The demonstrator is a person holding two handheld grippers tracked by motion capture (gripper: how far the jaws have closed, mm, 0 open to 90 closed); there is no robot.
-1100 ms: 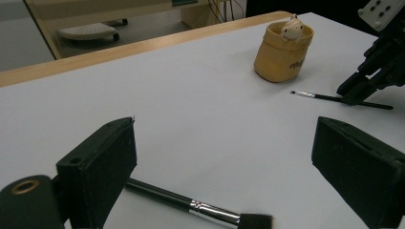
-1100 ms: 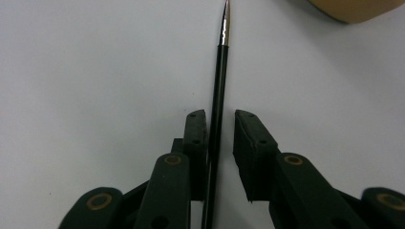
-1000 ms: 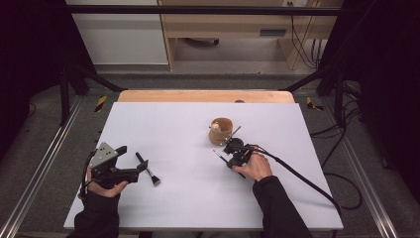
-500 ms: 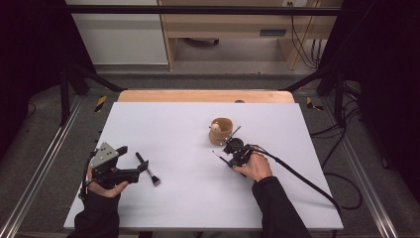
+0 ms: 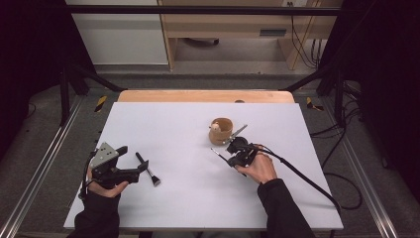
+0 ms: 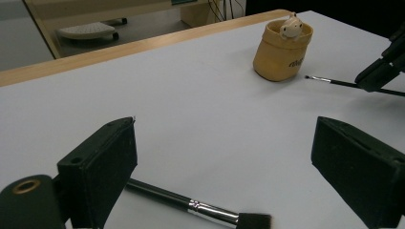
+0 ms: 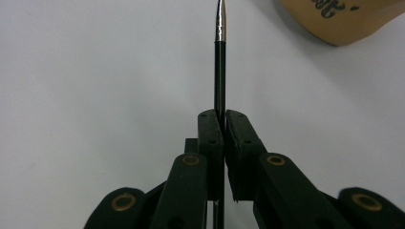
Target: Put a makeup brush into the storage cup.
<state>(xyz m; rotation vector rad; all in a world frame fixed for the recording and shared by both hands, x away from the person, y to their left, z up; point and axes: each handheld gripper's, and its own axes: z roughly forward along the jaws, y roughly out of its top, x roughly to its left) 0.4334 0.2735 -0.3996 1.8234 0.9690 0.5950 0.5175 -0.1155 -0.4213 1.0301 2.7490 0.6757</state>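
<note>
Black sleeves (image 5: 285, 210), black tools with brass-ringed pivots (image 7: 191, 160), apparently a grey plate (image 5: 103, 154), a trailing cable (image 5: 307, 176).

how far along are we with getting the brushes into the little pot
Nothing is in the tan pot yet apart from its small figurine. In hand: the right gripper is shut on the thin brush, beside the pot. Left to do: that brush goes in, and the flat-headed brush lies on the table between the open jaws of the left gripper, not gripped.

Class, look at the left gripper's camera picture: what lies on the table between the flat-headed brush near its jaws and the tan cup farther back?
Nothing: in the left gripper view, bare white table runs from the flat-headed brush to the tan cup.
</note>
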